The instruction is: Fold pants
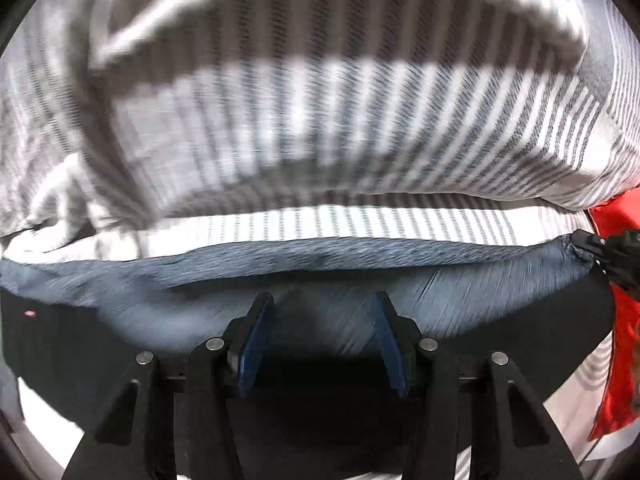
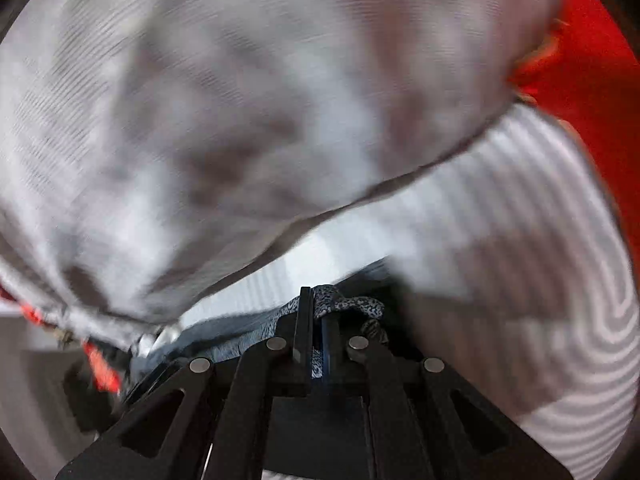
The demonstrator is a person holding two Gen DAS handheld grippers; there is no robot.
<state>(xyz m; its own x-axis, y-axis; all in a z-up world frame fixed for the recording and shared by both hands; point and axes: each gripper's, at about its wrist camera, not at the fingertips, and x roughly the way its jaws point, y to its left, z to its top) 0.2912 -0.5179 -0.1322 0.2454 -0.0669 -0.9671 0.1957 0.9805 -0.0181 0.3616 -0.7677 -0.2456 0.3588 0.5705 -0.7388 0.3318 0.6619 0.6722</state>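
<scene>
Blue pants stretched across striped bedding between two hand-held grippers

The left hand-held gripper has its blue pads spread apart, with the pants lying just ahead of and under its tips; beyond them lies the grey-and-white striped bedding, and red fabric sits off to its right. The right hand-held gripper is clamped on a bunched edge of the pants, striped bedding blurred ahead of it
</scene>
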